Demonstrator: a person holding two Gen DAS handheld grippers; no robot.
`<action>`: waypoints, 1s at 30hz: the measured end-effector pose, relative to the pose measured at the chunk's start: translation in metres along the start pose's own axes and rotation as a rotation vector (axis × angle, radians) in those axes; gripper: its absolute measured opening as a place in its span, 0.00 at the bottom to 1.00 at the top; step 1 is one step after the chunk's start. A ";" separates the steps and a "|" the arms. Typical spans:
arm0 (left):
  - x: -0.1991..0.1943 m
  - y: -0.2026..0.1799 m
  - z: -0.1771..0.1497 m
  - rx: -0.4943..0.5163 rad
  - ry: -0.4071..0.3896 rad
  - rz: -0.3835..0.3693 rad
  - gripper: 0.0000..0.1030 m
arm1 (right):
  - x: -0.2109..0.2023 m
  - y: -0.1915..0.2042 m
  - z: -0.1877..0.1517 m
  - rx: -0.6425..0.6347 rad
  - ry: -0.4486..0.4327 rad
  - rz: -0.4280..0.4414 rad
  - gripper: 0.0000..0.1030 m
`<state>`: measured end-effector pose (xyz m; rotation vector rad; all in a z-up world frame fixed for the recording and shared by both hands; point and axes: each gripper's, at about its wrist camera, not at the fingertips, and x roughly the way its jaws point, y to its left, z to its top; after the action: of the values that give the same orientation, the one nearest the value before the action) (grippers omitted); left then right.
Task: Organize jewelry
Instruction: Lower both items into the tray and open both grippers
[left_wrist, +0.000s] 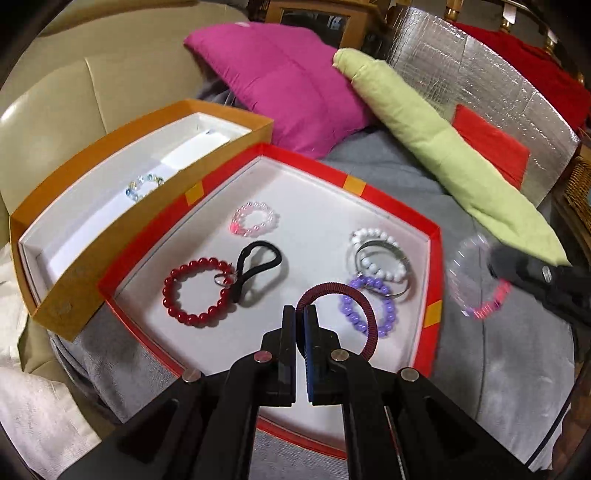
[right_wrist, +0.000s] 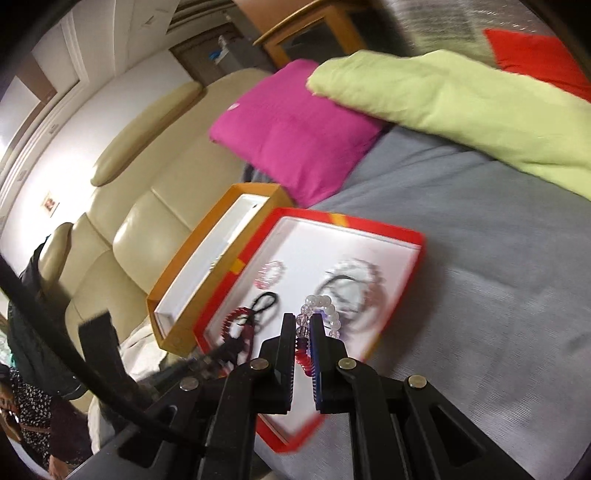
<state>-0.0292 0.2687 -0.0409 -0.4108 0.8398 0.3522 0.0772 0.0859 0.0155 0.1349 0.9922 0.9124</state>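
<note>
Jewelry spread inside a shallow red-rimmed cardboard tray with a white floor (left_wrist: 430, 258), set on a grey blanket (left_wrist: 509, 369). Within the tray: dark red round-bead bracelet (left_wrist: 197, 291) at the left, touching a black elastic hair tie (left_wrist: 256, 264) and a small metal ring (left_wrist: 223, 279); pale pink and clear bead bracelet (left_wrist: 255, 218) farther back; white bead bracelet (left_wrist: 378, 254) overlapped by thin silver bangles (left_wrist: 384, 273); lilac bead bracelet (left_wrist: 369, 308) just in front of those. Left gripper (left_wrist: 300, 312) low over the tray's near side, fingers pinched together on a maroon coiled spiral hair band (left_wrist: 343, 295), loop standing out to the right above the lilac beads. Right gripper (right_wrist: 303, 325) beyond the tray's right rim, over the blanket, fingers clamped on a clear and pink bead bracelet (right_wrist: 319, 308), blurred in the left wrist view (left_wrist: 476, 280). Orange-sided cardboard box with a white lining (left_wrist: 74, 295) touching the tray's left edge, holding a small bracelet of clear and pale blue beads (left_wrist: 144, 184). Behind, resting on the blanket: magenta square cushion (left_wrist: 291, 92) and long pale green fabric bolster (left_wrist: 443, 147). Beige leather sofa (right_wrist: 155, 206) to the left of the boxes.
</note>
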 end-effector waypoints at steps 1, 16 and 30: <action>0.002 0.001 -0.001 -0.004 0.006 -0.002 0.04 | 0.008 0.003 0.004 -0.001 0.007 0.005 0.08; 0.025 0.014 -0.011 -0.021 0.068 -0.017 0.04 | 0.127 0.012 0.052 0.035 0.143 0.055 0.08; 0.045 0.015 0.003 -0.036 0.087 -0.007 0.04 | 0.159 -0.012 0.059 0.023 0.181 -0.069 0.08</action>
<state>-0.0060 0.2895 -0.0774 -0.4652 0.9173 0.3455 0.1654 0.2090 -0.0617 0.0372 1.1686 0.8605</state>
